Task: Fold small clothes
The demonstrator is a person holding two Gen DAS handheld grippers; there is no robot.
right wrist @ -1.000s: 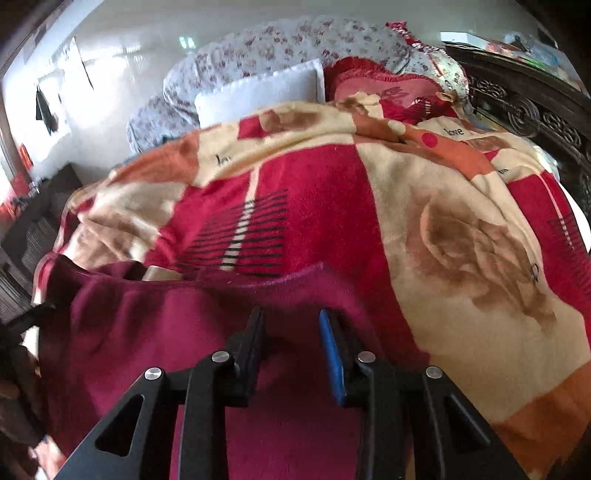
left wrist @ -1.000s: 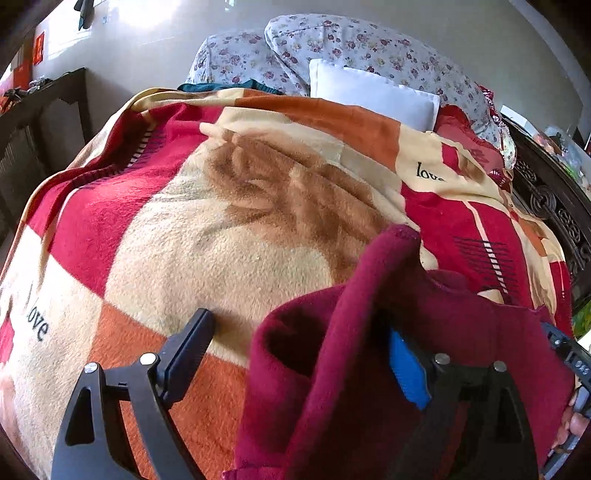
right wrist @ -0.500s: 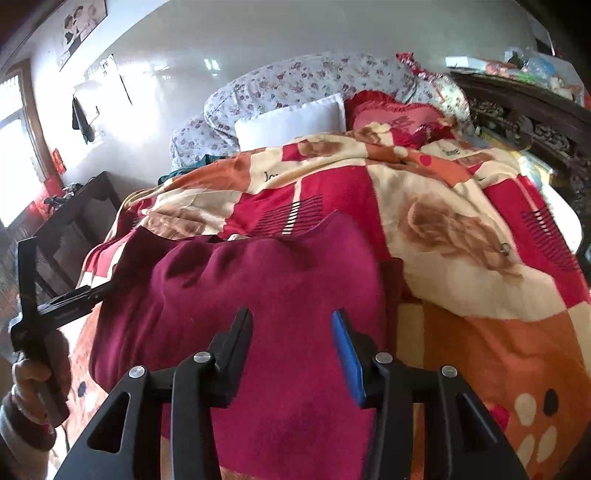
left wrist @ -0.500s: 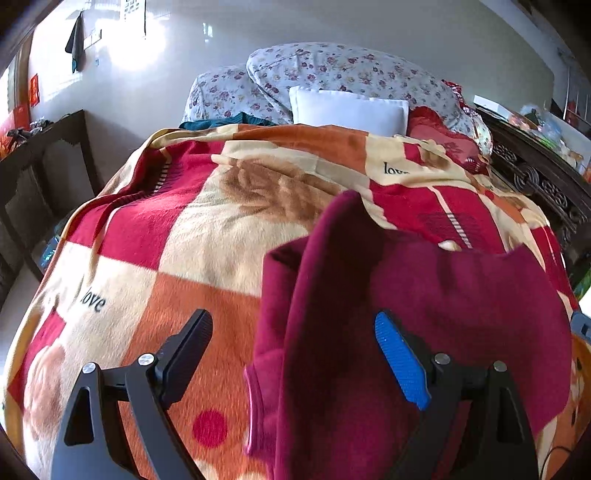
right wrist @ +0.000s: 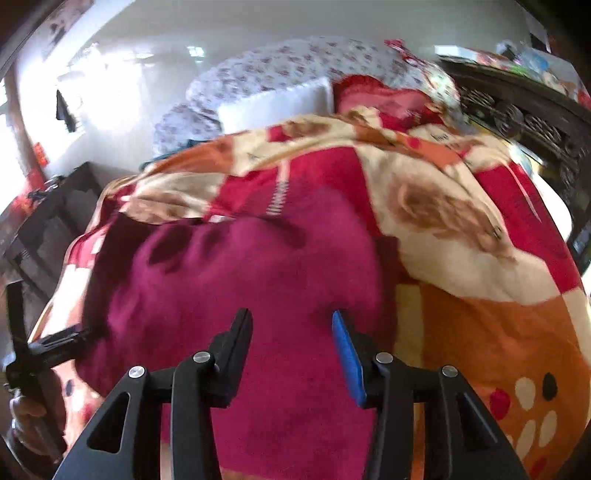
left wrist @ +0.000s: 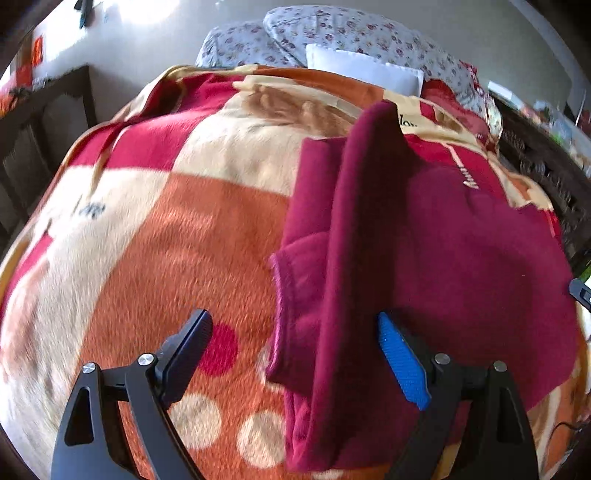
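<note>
A dark red fleece garment point(left wrist: 436, 258) lies on the patterned blanket point(left wrist: 177, 236), with a raised fold running away from me along its left side. My left gripper point(left wrist: 295, 350) is open above its left edge; the fold passes between the wide-apart fingers. In the right wrist view the same garment point(right wrist: 240, 266) spreads out under my right gripper point(right wrist: 291, 343), which is open over it with nothing between its fingers. The left gripper point(right wrist: 55, 343) shows at that view's left edge beside the garment.
Floral pillows point(left wrist: 332, 33) and a white pillow point(left wrist: 365, 68) lie at the head of the bed. A carved dark wooden frame point(right wrist: 524, 122) runs along the right side. A dark wooden chair or rail point(left wrist: 44, 122) stands to the left.
Both grippers have dropped closer to the bed and the garment has come down with them, now lying flatter on the blanket. The right gripper's fingers have spread a little wider.
</note>
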